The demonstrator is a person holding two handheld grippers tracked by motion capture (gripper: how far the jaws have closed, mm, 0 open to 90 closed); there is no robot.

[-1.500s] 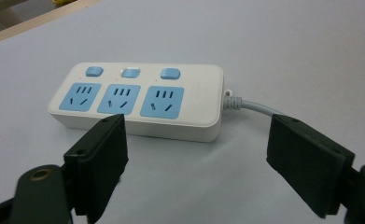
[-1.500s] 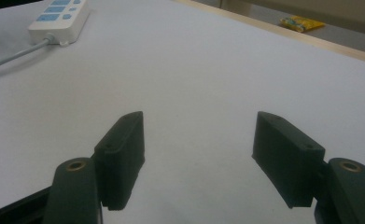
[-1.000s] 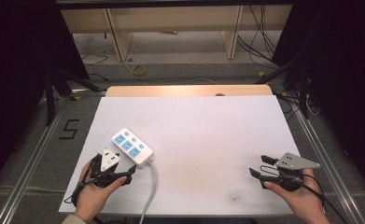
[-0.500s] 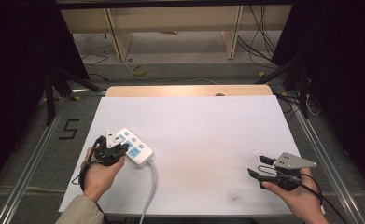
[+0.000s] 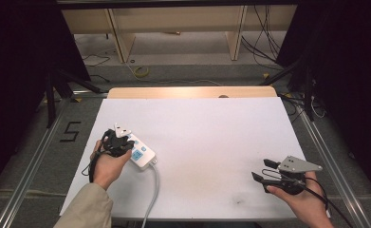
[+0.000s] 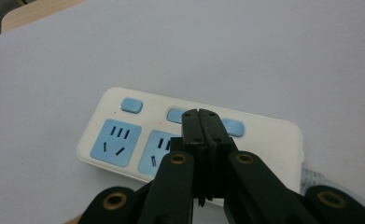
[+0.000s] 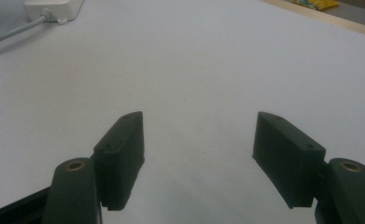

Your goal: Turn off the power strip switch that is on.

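While the left gripper (image 6: 203, 122) hangs closed over the power strip (image 6: 124, 140), the right gripper (image 7: 199, 154) gapes above bare tabletop (image 5: 211, 137).

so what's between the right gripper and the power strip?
Nothing: in the high view, bare white table runs from the right gripper, open, to the power strip. The strip's cable trails toward the near edge.

Power strip (image 6: 189, 140) glossy white plastic; jaws matt black plastic; table (image 5: 211, 137) smooth matt white.
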